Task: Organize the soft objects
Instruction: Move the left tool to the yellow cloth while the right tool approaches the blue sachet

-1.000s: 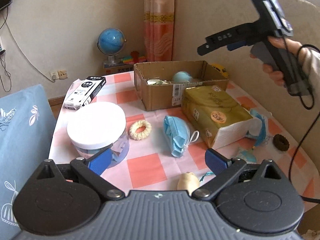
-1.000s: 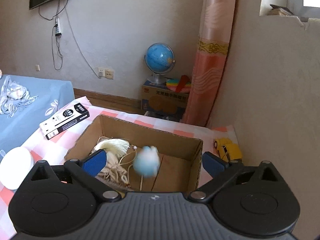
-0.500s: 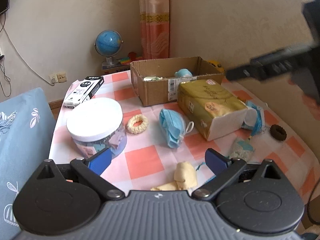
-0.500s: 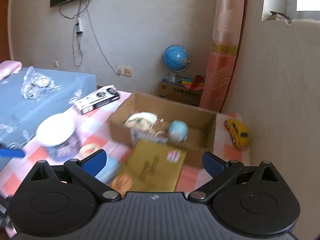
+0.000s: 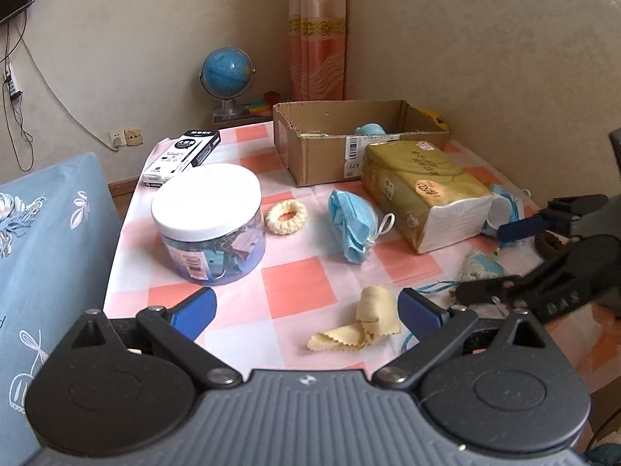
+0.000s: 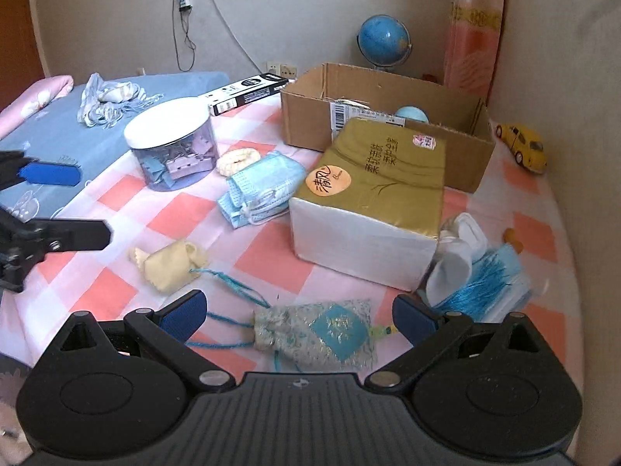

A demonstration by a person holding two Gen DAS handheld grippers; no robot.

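Left wrist view: left tool [image 5: 306,306] spread wide, empty, low above counter [image 5: 295,291]. Yellow cloth [image 5: 368,320] just ahead between the fingers. Right tool [image 5: 481,260] at right, open. Counter edge close at left.

Right wrist view: right tool [image 6: 297,316] wide, empty, hovering over brocade pouch [image 6: 322,334]. Tissue pack [image 6: 368,202] beyond; cardboard box [image 6: 388,116] behind, blue ball [image 6: 411,113] inside.
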